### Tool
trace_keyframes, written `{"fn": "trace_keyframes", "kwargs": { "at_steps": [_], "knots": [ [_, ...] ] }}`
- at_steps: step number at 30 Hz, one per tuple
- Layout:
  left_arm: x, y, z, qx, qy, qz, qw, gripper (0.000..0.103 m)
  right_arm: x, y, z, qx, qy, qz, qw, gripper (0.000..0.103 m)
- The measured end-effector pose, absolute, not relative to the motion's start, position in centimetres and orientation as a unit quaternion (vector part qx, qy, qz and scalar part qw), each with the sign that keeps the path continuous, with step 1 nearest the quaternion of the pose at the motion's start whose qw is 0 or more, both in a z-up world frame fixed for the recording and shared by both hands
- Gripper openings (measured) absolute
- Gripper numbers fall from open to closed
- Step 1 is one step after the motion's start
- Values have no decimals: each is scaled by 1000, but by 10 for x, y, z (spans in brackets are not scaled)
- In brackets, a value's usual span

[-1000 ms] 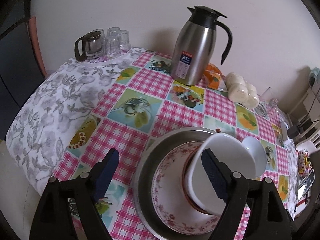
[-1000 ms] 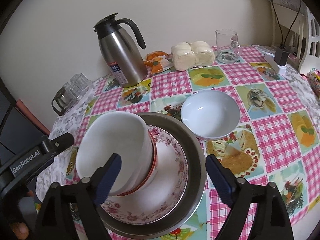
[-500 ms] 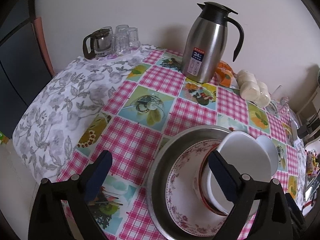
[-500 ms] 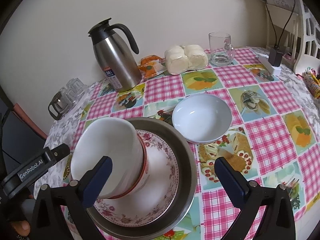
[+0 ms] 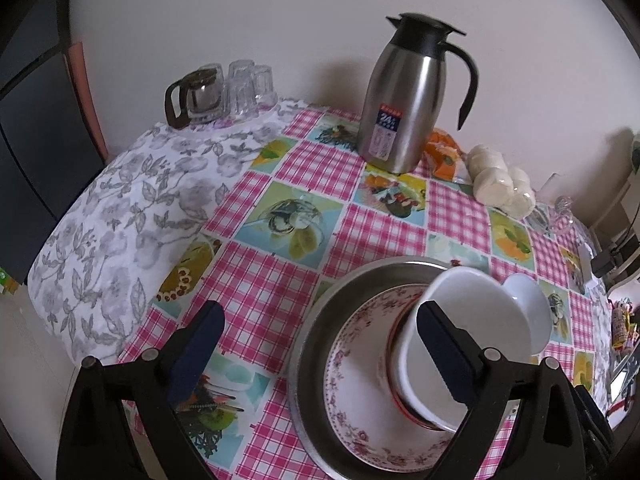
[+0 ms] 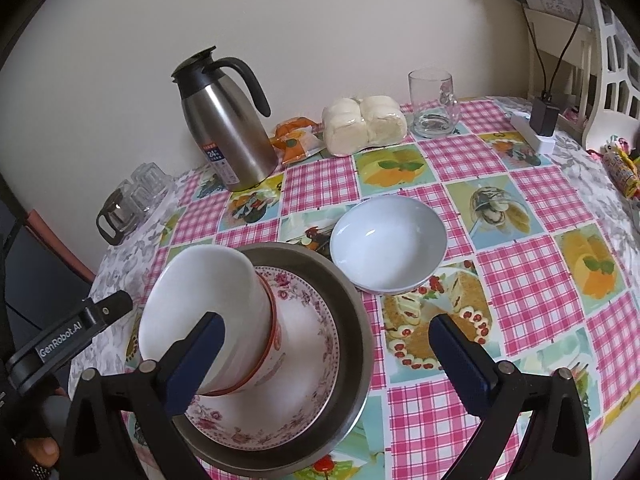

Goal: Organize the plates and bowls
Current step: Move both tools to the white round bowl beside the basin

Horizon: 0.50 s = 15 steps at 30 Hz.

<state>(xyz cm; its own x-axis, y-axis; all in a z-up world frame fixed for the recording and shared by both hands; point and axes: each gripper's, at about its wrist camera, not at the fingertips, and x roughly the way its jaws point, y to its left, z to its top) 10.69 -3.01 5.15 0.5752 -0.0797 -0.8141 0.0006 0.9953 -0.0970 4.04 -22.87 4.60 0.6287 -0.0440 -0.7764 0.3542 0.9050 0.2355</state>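
A steel basin (image 5: 310, 332) (image 6: 354, 312) on the checked tablecloth holds a floral plate (image 5: 352, 392) (image 6: 308, 344). On the plate a deep white bowl (image 5: 476, 320) (image 6: 208, 300) sits nested in a red-rimmed bowl (image 6: 276, 364), and the pair leans to one side. A shallow white bowl (image 5: 528, 312) (image 6: 388, 240) stands on the cloth just beyond the basin. My left gripper (image 5: 322, 344) is open at the basin's left rim, its right finger in front of the deep bowl. My right gripper (image 6: 328, 360) is open over the basin's near side, its left finger in front of that bowl. Neither holds anything.
A steel thermos jug (image 5: 404, 100) (image 6: 228, 132), an orange packet (image 6: 296, 140), wrapped buns (image 6: 364, 124) and a glass mug (image 6: 432, 100) line the wall side. A glass teapot with tumblers (image 5: 224, 92) is at the far left corner. A power strip (image 6: 536, 128) lies far right.
Both grippers' jaws have spread wider. The nested bowls, plate and basin have stayed where they were.
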Motion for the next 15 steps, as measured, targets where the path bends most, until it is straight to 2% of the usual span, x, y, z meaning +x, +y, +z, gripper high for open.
{"fn": "trace_keyframes", "kwargs": {
  "at_steps": [15],
  "knots": [
    [86, -84, 76, -32, 426, -102, 898, 97, 16, -282, 56, 215, 405, -142, 878, 103]
  ]
}}
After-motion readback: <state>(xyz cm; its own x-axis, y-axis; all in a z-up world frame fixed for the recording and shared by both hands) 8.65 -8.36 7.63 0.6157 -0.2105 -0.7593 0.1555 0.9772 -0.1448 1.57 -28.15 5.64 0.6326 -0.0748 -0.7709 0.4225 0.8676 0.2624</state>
